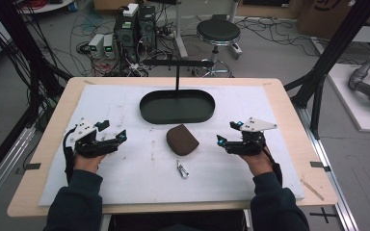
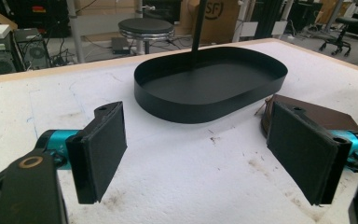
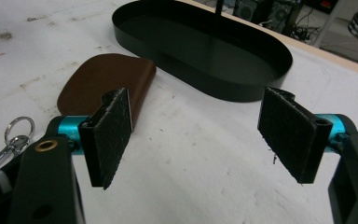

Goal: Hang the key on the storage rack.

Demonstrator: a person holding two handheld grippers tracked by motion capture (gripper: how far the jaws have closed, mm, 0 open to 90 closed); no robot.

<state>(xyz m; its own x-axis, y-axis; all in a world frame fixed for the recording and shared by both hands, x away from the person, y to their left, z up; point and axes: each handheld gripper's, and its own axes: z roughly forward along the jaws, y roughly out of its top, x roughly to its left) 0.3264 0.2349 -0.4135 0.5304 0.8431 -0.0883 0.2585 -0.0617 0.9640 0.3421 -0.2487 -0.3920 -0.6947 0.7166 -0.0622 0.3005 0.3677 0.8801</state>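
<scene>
Tray (image 1: 177,107): black oval, at the far middle of the white mat (image 1: 125,178); nothing lies inside it; a thin black post rises from its far side.
Pouch (image 1: 182,139): brown, flat on the mat just in front of the tray, not in it, between the two grippers.
Clip (image 1: 182,169): metal, with a key ring, on the mat near the pouch, toward the person.
Left gripper (image 1: 111,131): jaws wide apart, holding nothing, left of the pouch.
Right gripper (image 1: 227,133): jaws apart, nothing between them, right of the pouch.

Black oval tray (image 1: 177,107), brown pouch (image 1: 182,139), silver key clip (image 1: 182,169), all on a white foam mat (image 1: 125,168) with dirty smudges. Table edge (image 1: 298,130) light wood. Both grippers black with teal accents, grey top plates; sleeves dark navy.
</scene>
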